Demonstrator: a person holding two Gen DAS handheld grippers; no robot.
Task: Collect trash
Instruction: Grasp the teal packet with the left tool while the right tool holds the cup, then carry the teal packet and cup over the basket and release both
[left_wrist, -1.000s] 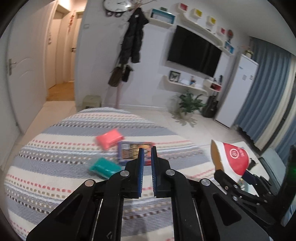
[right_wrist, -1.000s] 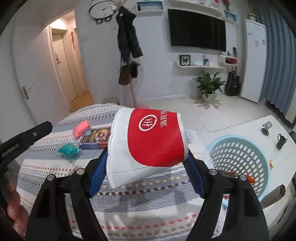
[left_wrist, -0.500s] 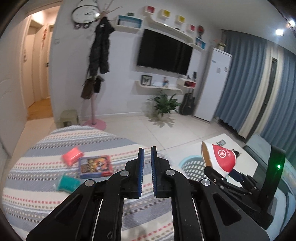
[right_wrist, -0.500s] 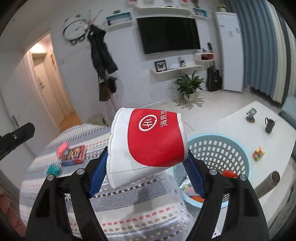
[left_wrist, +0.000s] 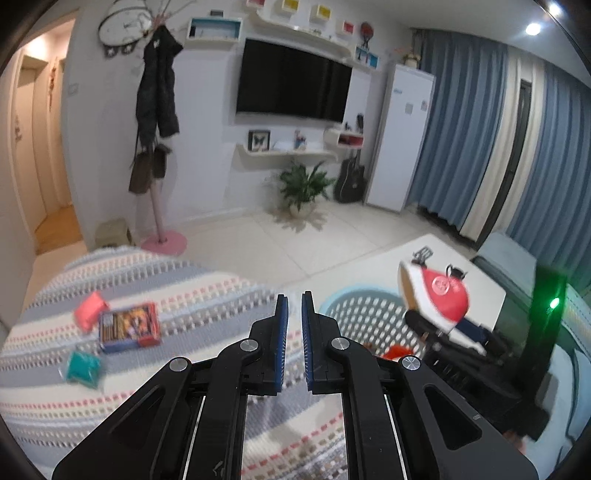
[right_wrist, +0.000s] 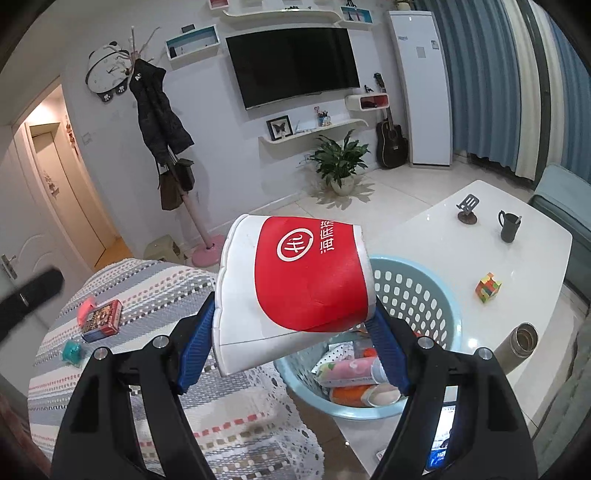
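Home living room. Wall-mounted TV (right_wrist: 293, 66) at 12 o'clock, shelves (right_wrist: 310, 131) beneath it; coat rack (right_wrist: 162, 122) with clock (right_wrist: 105, 72) at 10 o'clock; potted plant (right_wrist: 340, 162) and guitar (right_wrist: 391, 142) at 1 o'clock; blue curtains (right_wrist: 517, 81) at 2 o'clock; hallway door (right_wrist: 62, 195) at 9 o'clock; cloth-covered table (right_wrist: 155, 295) at 7 o'clock.

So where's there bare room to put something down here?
Free: the striped cloth nearer the camera than the box, and the white table between basket and mug. Crowded: the basket's inside, and around the box with its pink and teal packets.
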